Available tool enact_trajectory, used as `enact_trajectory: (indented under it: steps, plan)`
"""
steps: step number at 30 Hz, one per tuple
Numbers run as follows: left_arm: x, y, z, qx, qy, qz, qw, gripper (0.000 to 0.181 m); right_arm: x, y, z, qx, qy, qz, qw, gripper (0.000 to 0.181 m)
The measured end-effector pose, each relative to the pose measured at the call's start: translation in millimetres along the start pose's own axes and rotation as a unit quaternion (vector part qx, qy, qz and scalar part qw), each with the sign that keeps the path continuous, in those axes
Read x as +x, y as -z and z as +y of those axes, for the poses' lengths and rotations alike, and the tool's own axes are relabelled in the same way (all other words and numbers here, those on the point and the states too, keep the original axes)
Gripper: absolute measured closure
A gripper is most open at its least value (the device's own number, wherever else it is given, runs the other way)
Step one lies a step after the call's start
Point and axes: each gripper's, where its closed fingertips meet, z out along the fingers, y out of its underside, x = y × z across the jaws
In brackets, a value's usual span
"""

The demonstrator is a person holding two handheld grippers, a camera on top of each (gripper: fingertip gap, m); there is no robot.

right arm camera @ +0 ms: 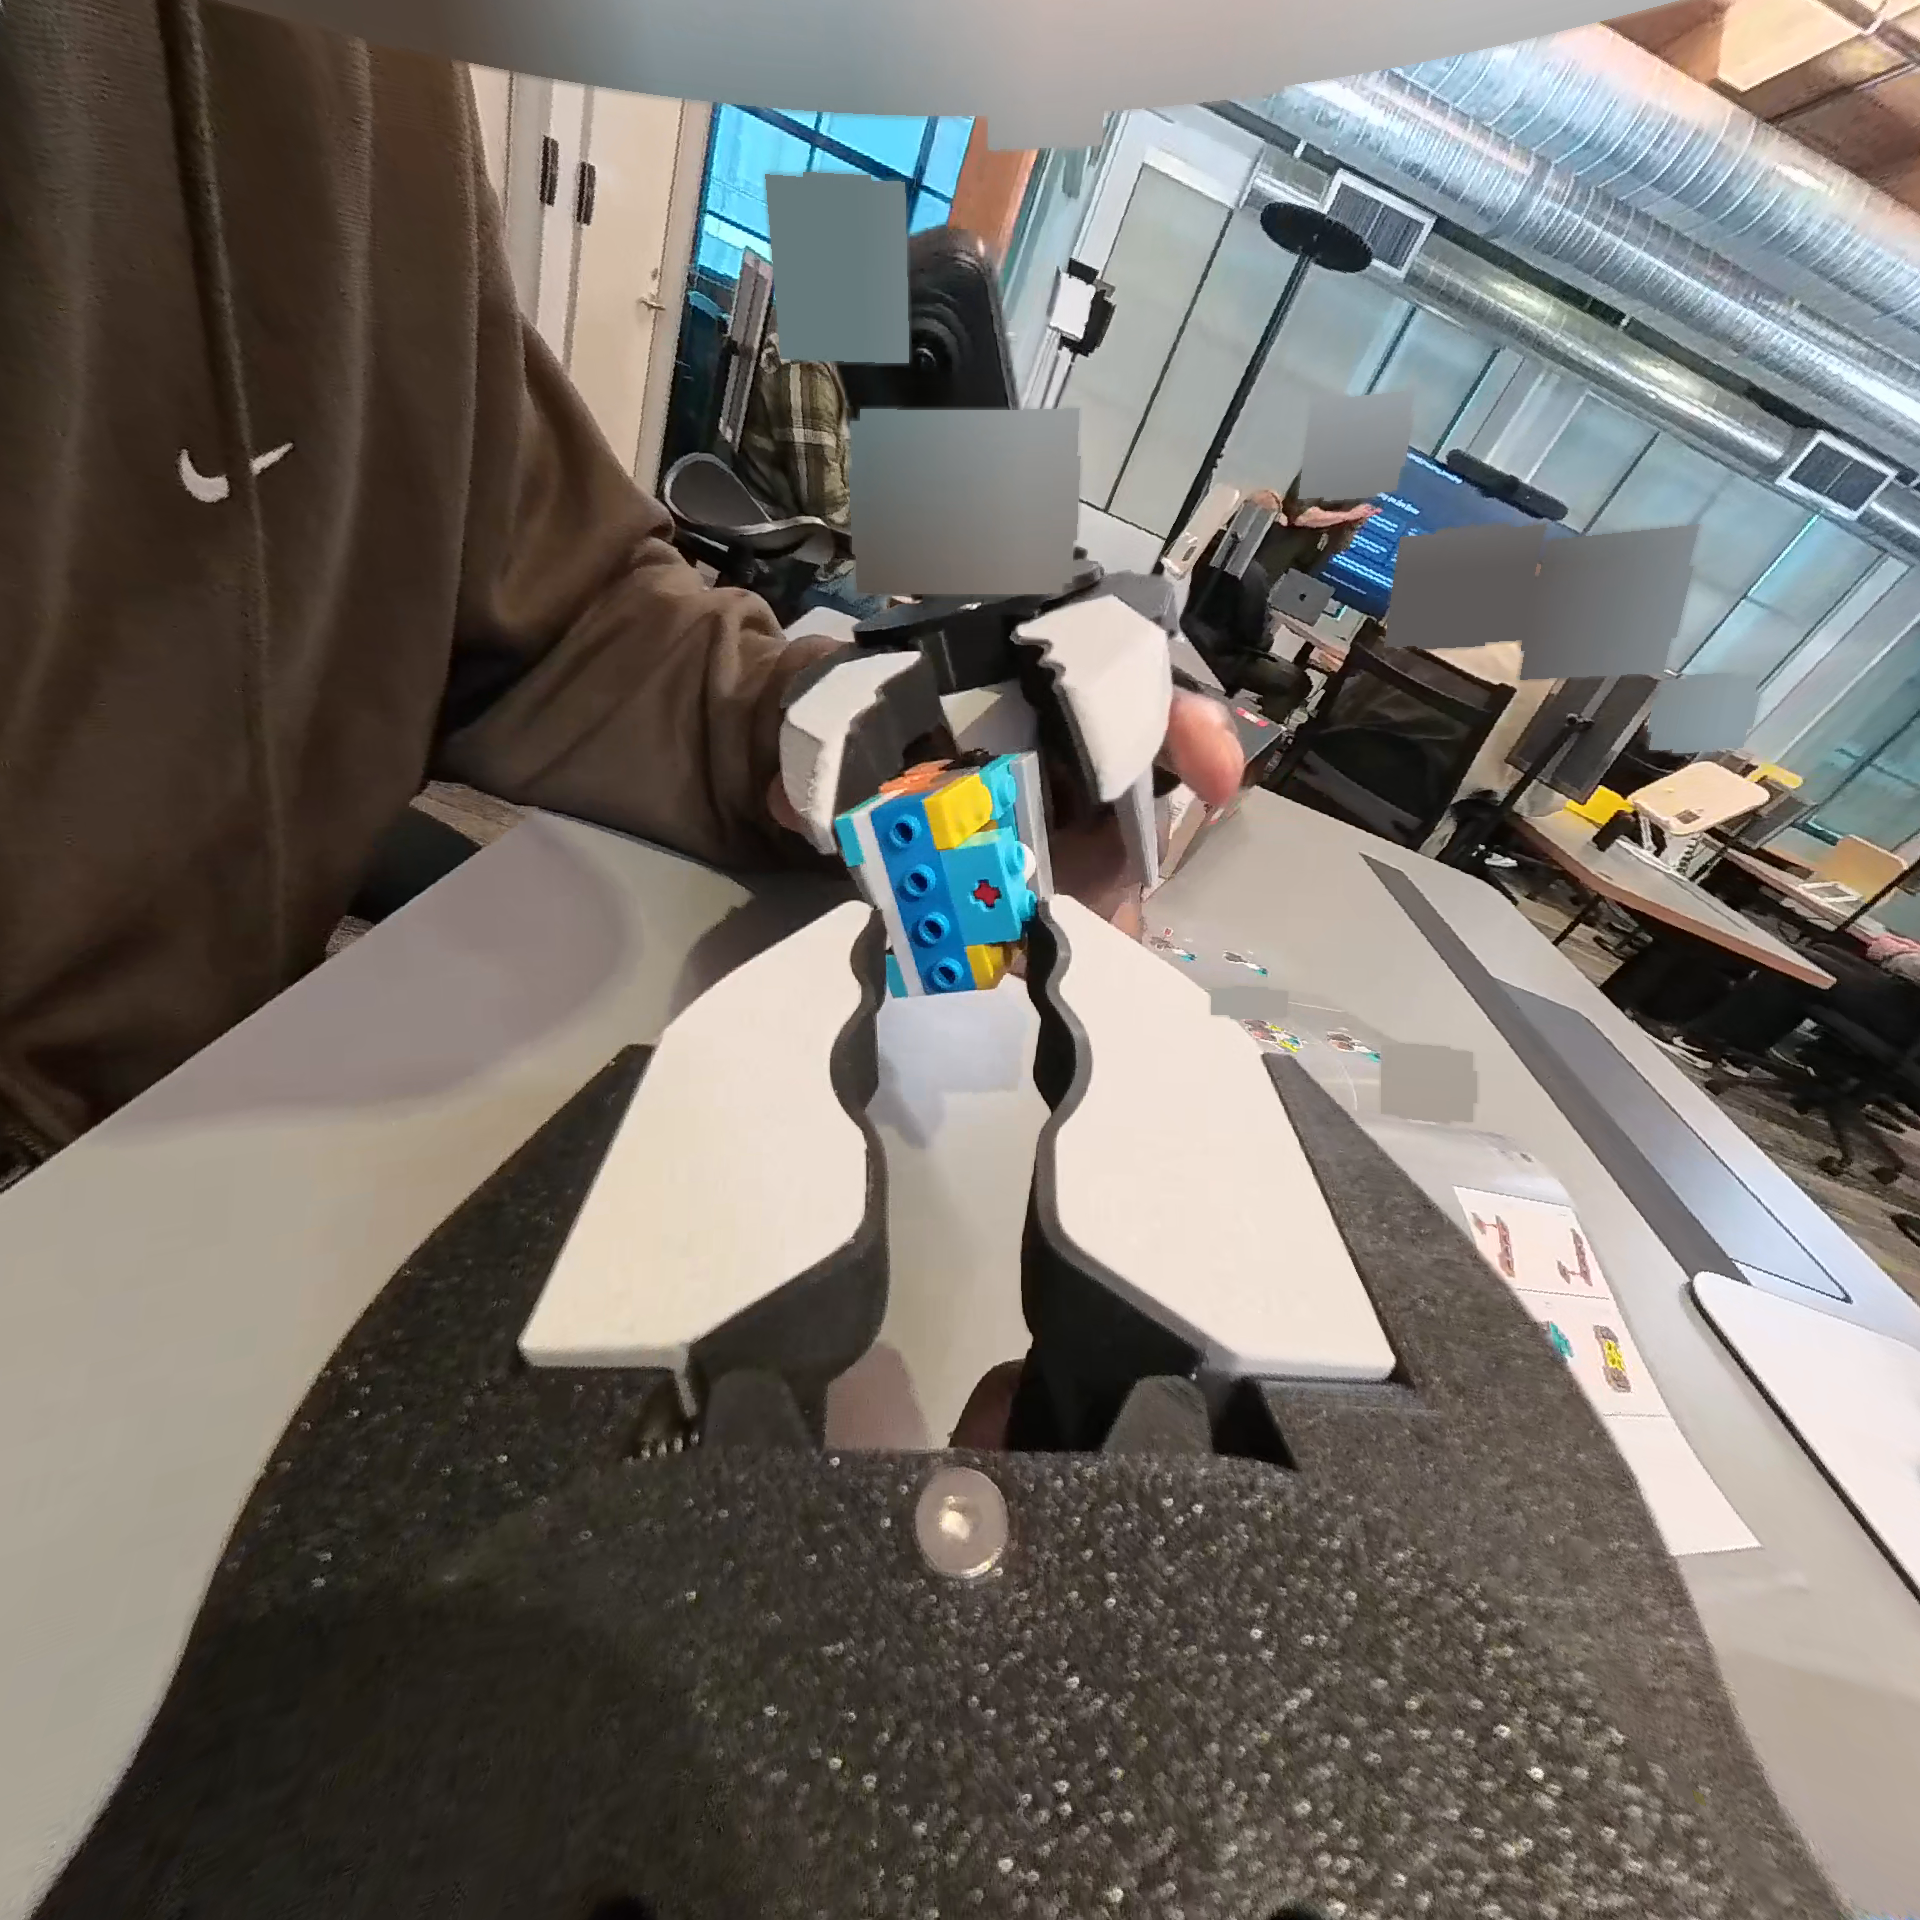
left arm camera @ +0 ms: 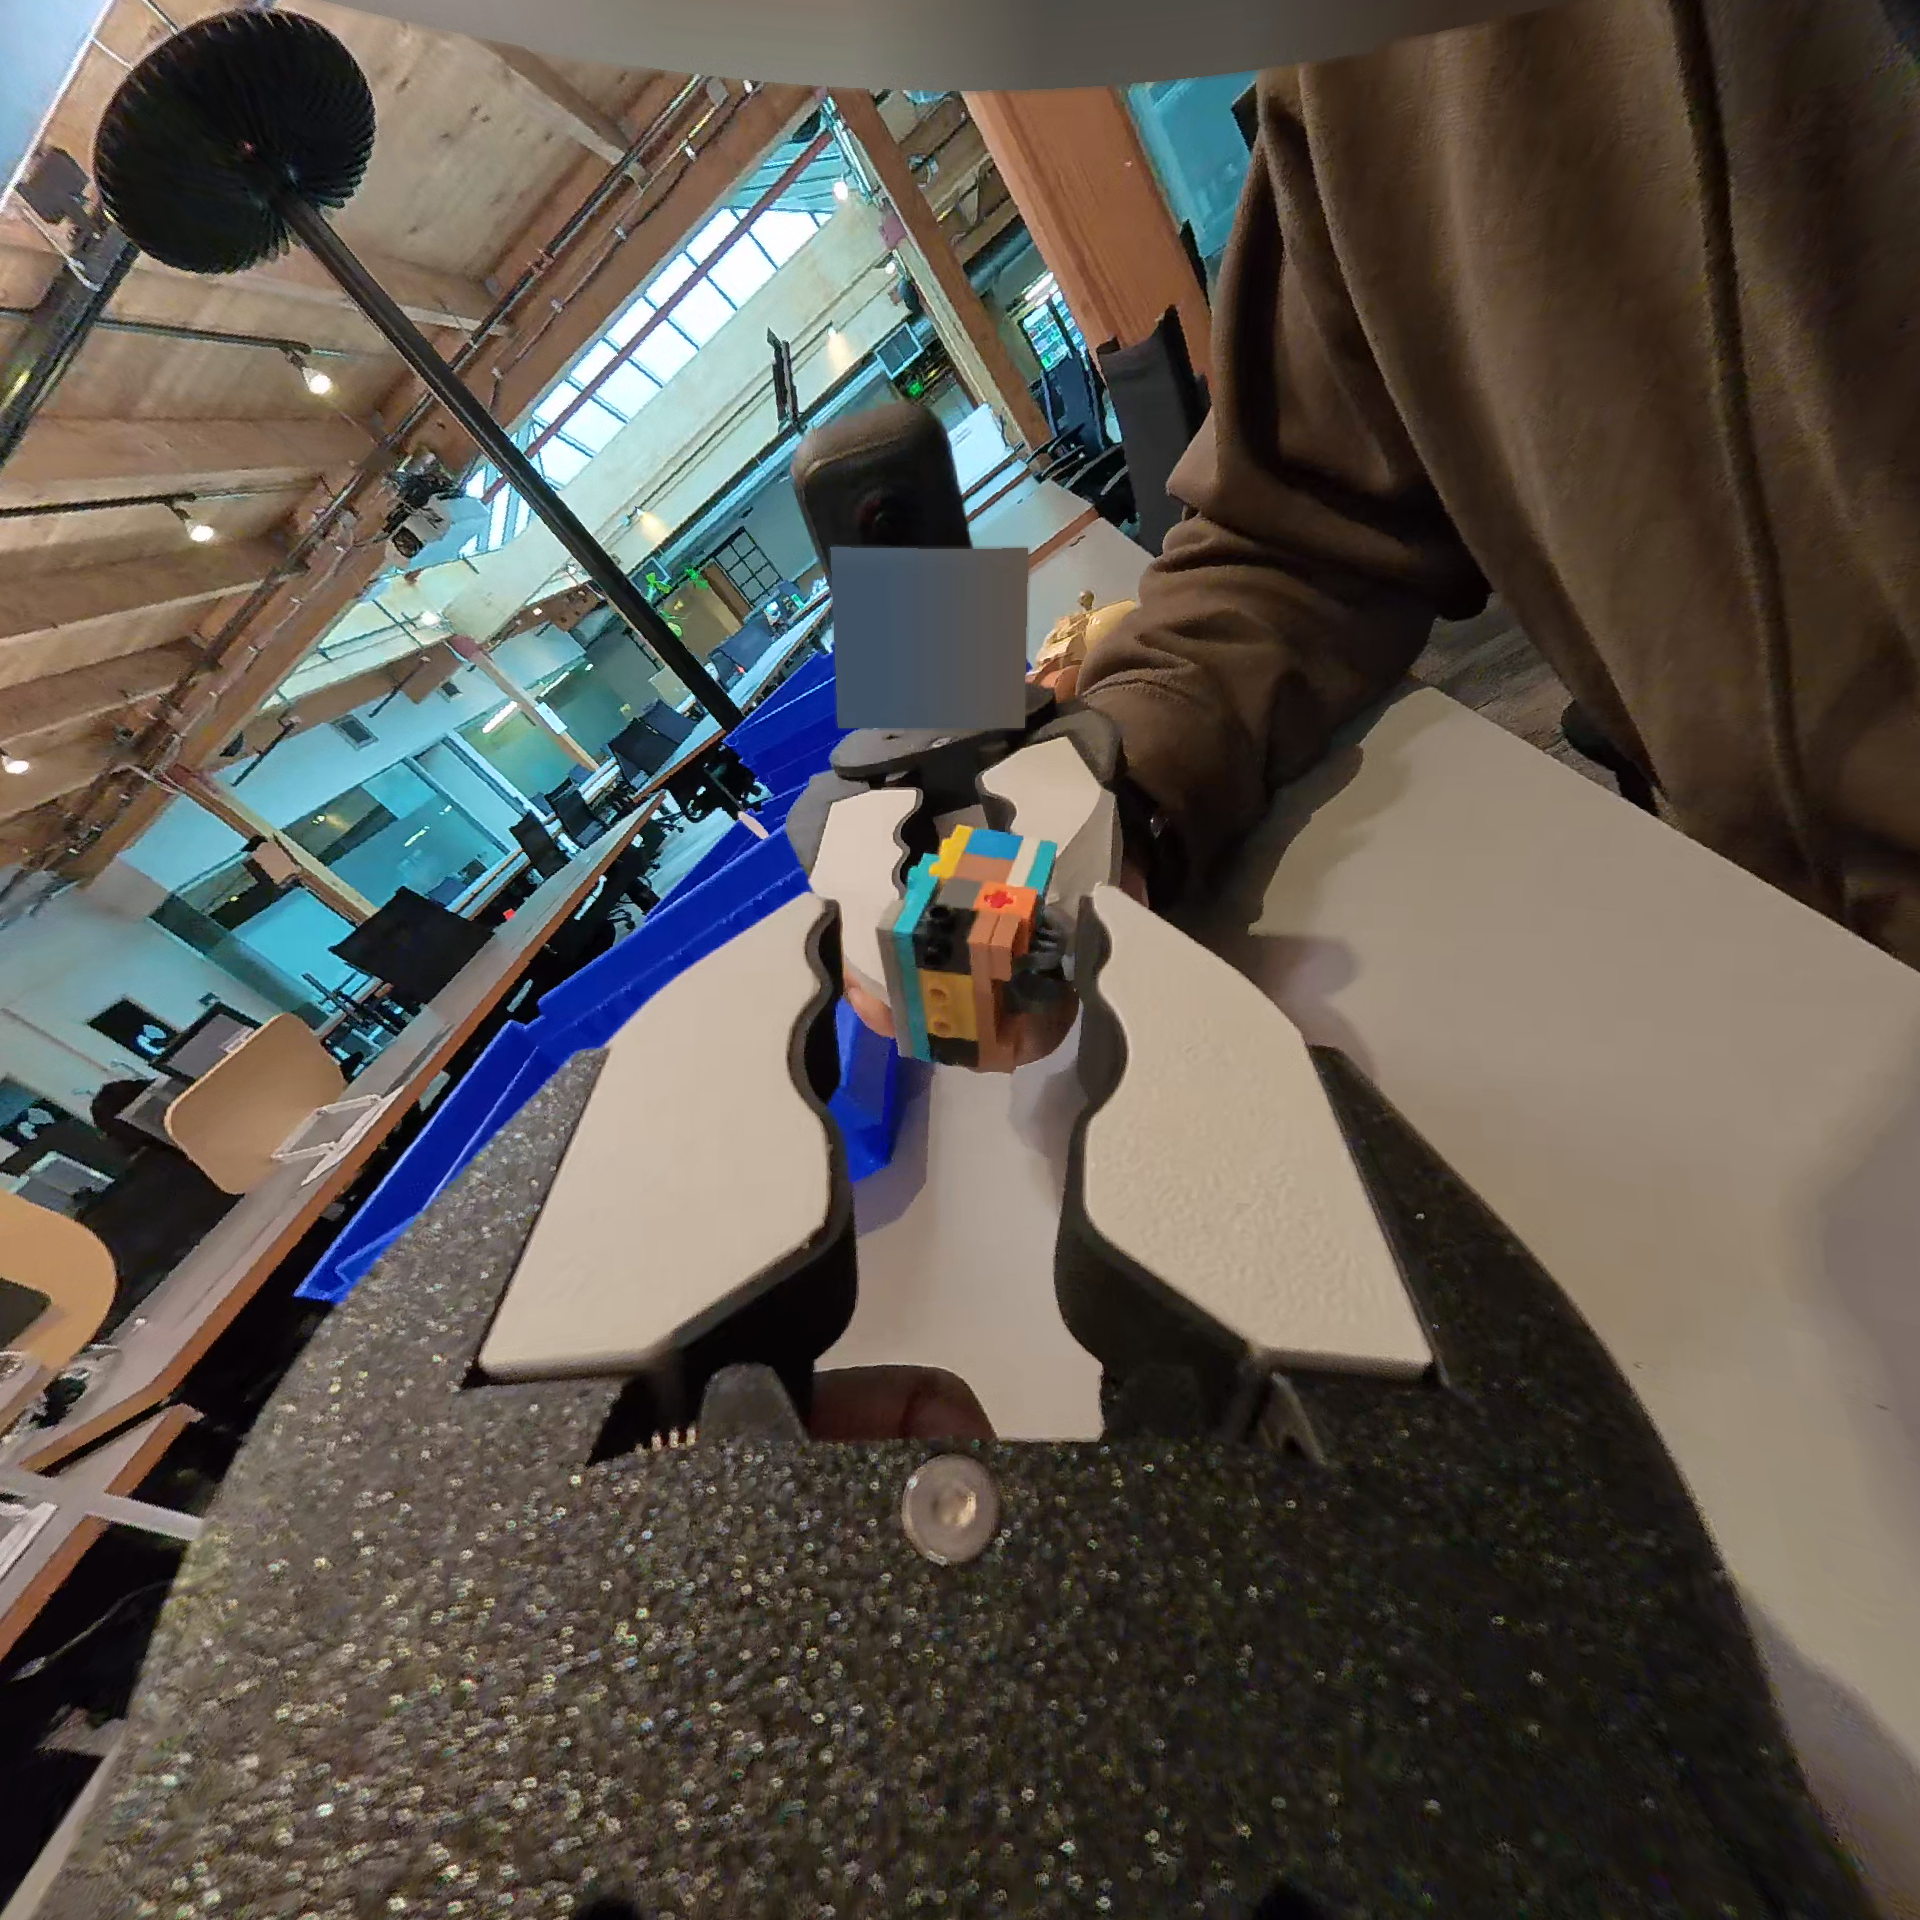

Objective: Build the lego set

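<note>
A small lego assembly [left arm camera: 956,966] of teal, blue, yellow, orange and grey bricks is held in the air above the grey table [left arm camera: 1558,1039]. My two grippers face each other around it. My left gripper [left arm camera: 961,914] has its tips on either side of it; its right finger touches the black parts. My right gripper [left arm camera: 966,821] shows beyond, gripping the far end. In the right wrist view the assembly [right arm camera: 935,883] shows its blue studded face, and my right gripper [right arm camera: 956,935] is shut on its lower end. The left gripper [right arm camera: 966,790] holds its upper end.
A row of blue bins [left arm camera: 623,987] runs along the table's left side. Printed instruction sheets [right arm camera: 1558,1320] and a white flat device [right arm camera: 1829,1392] lie on the table to the right. The person's brown sleeve [left arm camera: 1299,623] reaches in behind the grippers. My left and right fingertips are right by each other.
</note>
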Motion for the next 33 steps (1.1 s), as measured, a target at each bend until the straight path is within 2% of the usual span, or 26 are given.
enact_trajectory:
  steps: [10,27,31,33]
  plan:
    - [0.3,-4.7,3.5,-0.007,-0.02,-0.014,1.0,0.145,1.4,0.2,0.7,0.002,-0.007,0.001,1.0,0.156]
    - [1.7,-4.4,5.7,-0.001,0.015,-0.004,1.0,0.149,1.5,-0.5,4.9,0.0,-0.021,-0.003,1.0,0.156]
    - [-5.2,-5.6,9.8,0.012,0.047,-0.024,0.999,0.148,9.0,1.8,7.0,0.001,-0.042,0.008,0.999,0.156]
    - [-13.6,-4.8,17.9,-0.006,0.051,-0.052,0.997,0.147,17.4,3.7,12.4,-0.004,-0.067,0.02,0.998,0.156]
